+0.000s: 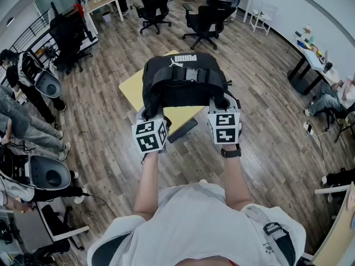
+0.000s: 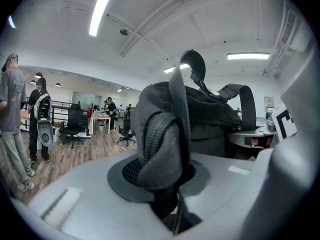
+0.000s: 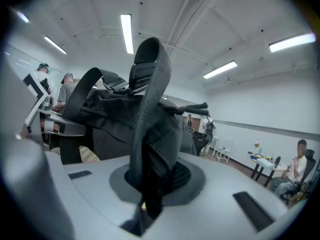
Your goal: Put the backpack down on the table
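Note:
A black backpack (image 1: pixel 183 81) with a white logo hangs in the air above a small yellow table (image 1: pixel 136 90), held up from the near side by both grippers. My left gripper (image 1: pixel 151 115) is shut on a bunched fold of the backpack's fabric (image 2: pixel 160 149) at its left lower corner. My right gripper (image 1: pixel 222 105) is shut on a strap and fabric of the backpack (image 3: pixel 150 149) at its right lower corner. In both gripper views the backpack's body (image 2: pixel 205 114) (image 3: pixel 110 114) fills the middle, with straps sticking up. Whether its bottom touches the table is hidden.
The table stands on a wooden floor (image 1: pixel 260 126). Black office chairs (image 1: pixel 208 18) stand behind it and another chair (image 1: pixel 69 35) to the left. People stand at the left edge (image 1: pixel 25 82). A desk (image 1: pixel 310 57) is at the right, where a person sits (image 1: pixel 333 96).

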`<state>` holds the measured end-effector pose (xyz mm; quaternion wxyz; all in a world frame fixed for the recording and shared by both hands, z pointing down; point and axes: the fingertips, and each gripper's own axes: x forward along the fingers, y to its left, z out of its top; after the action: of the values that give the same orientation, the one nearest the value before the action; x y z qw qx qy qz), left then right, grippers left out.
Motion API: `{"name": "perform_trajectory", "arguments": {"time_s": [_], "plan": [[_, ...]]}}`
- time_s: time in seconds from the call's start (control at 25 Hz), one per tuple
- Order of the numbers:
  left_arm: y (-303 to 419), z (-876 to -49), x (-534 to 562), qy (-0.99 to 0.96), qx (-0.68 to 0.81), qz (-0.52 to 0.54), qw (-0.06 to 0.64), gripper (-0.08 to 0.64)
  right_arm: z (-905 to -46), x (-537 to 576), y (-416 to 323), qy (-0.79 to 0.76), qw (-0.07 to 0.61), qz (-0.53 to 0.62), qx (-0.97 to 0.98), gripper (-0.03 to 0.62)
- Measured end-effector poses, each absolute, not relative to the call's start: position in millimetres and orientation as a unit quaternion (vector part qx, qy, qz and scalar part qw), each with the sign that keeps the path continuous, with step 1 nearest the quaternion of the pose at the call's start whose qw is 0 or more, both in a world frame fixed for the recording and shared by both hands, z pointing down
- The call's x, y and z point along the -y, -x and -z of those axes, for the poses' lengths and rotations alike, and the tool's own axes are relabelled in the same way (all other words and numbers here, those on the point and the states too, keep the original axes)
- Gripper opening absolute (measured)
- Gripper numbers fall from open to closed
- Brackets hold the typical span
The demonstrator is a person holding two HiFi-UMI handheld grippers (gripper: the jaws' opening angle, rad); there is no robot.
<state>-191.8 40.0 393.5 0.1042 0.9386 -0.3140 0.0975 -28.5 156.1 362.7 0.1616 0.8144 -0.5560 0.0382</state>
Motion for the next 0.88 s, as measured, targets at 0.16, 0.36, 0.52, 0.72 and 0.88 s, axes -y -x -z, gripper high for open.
{"name": "perform_trajectory", "arguments": {"time_s": [0.16,0.36,0.52,0.72,0.88], "plan": [[186,-387,-42,-0.941,0.312,-0.092,0.095,0.086,-360,-161,24,-0.820,0.156,-0.035,0.550,0.037],[169,-378,-50,-0.943,0.311,-0.083,0.086,0.087,-354,-175,8,-0.822,0.143,-0.026,0.550,0.037],[147,-379,-65,-0.945,0.304,-0.088,0.080,0.087,-357,-192,-12,-0.825,0.149,-0.036,0.543,0.038],[112,-384,-85,-0.947,0.299,-0.096,0.073,0.087,-366,-217,-43,-0.825,0.154,-0.048,0.541,0.038],[78,-388,-111,-0.951,0.283,-0.102,0.067,0.087,-371,-247,-73,-0.836,0.148,-0.055,0.526,0.038]]}}
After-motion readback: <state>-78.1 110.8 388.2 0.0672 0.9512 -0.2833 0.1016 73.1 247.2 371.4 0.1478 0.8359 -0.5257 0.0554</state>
